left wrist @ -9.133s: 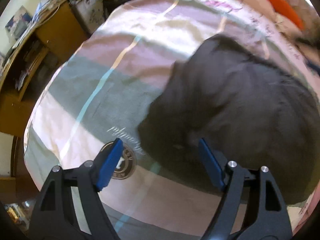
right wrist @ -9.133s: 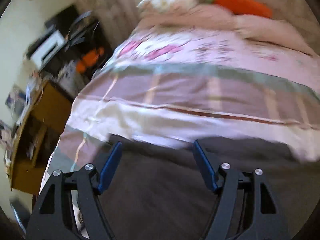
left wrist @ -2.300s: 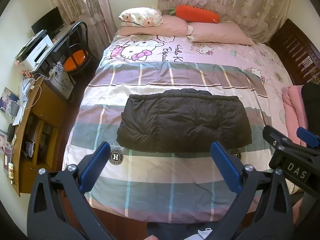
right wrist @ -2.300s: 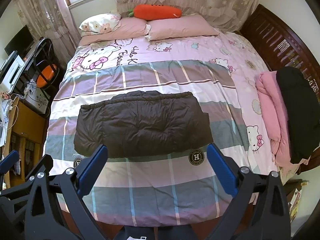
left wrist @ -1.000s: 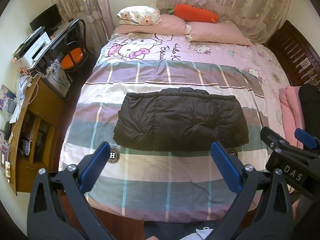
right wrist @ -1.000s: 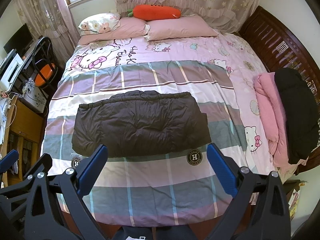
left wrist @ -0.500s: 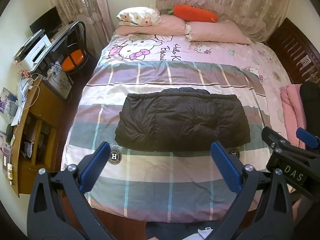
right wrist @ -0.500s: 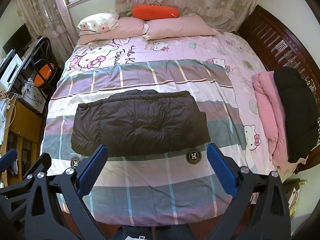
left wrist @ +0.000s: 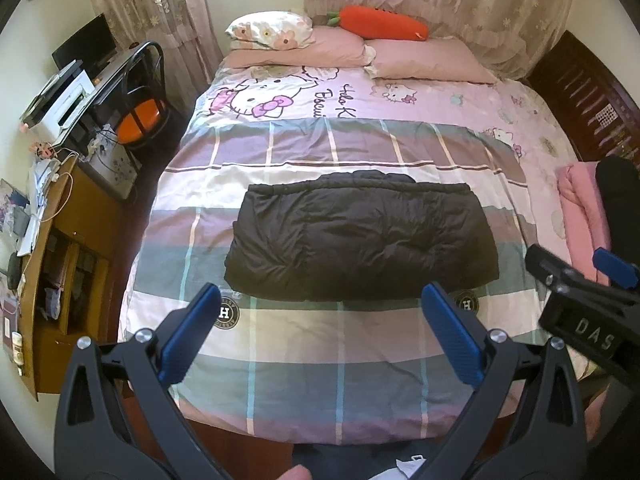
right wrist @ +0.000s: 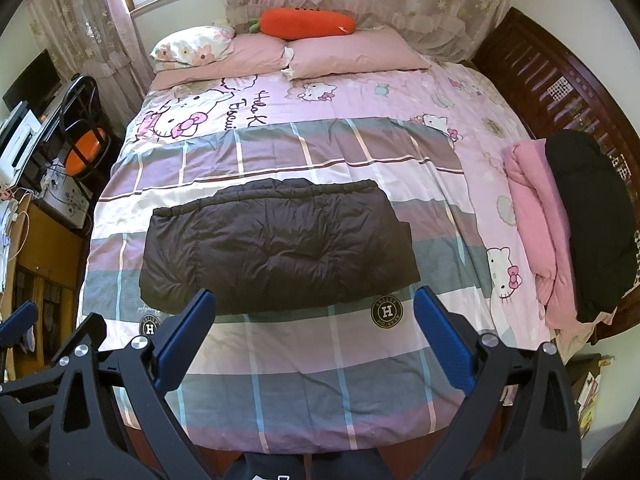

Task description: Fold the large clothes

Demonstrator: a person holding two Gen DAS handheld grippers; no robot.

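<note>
Risk lies in puffy bulk: the folded dark jacket [left wrist: 360, 236] rests on the bed [left wrist: 320, 360] well ahead of both tongs, left tongs [left wrist: 320, 334] and right tongs [right wrist: 316, 332] gaping empty, so it may spring open.

left tongs [left wrist: 320, 328]: black frame, blue pads, silver screws | right tongs [right wrist: 314, 326]: same (white "DAS" label)
</note>
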